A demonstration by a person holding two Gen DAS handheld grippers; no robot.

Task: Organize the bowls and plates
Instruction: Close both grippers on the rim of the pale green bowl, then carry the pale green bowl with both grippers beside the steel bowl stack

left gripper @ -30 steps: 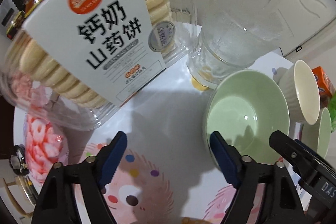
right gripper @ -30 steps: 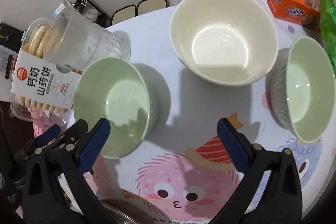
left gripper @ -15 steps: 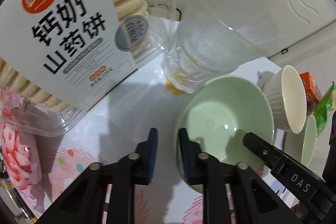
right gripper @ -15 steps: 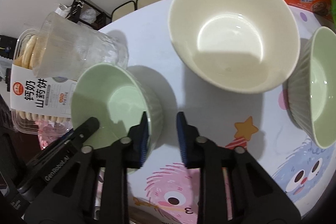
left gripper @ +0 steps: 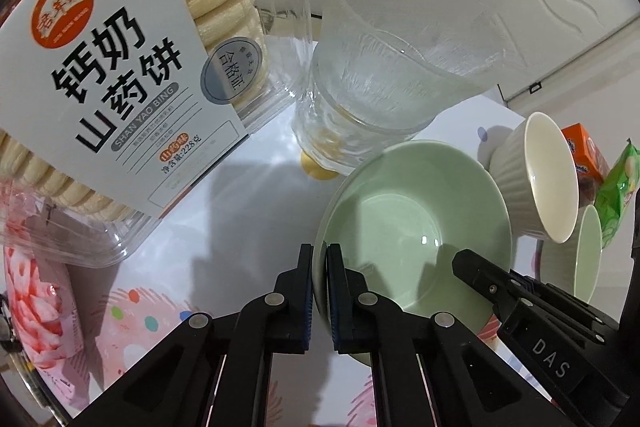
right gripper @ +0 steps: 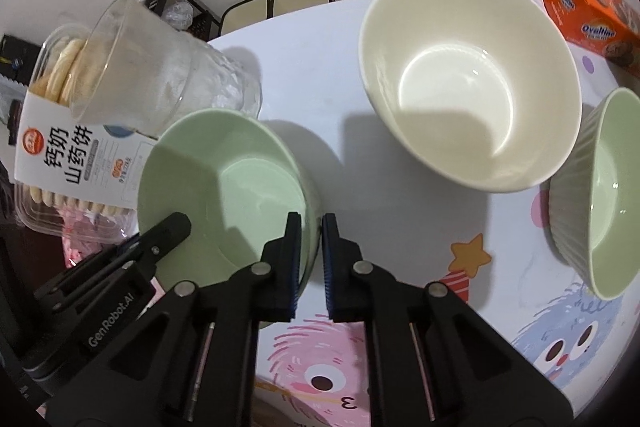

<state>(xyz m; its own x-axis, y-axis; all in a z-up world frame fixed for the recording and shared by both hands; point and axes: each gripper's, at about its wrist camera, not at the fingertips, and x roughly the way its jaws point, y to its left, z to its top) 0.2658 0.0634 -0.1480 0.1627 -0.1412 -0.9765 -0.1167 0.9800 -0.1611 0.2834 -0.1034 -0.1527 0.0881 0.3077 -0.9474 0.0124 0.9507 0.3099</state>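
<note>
On a round table (right gripper: 320,39) covered with a cartoon-monster cloth, a pale green bowl (right gripper: 224,183) is gripped on opposite sides of its rim. The left gripper (left gripper: 319,259) is clamped on one edge, the right gripper (right gripper: 311,231) on the other, each with one pad inside the smooth glazed wall and one outside. Bare cloth is left between this bowl and a cream ribbed bowl (right gripper: 472,75) close by; a second green ribbed bowl (right gripper: 604,195) is cut off at the frame's right edge. Just behind the held bowl a tilted, textured clear plastic cup (right gripper: 160,75) is seen against a clear box of biscuits (left gripper: 120,67). An orange carton (right gripper: 588,15) is set near the table's far edge.
</note>
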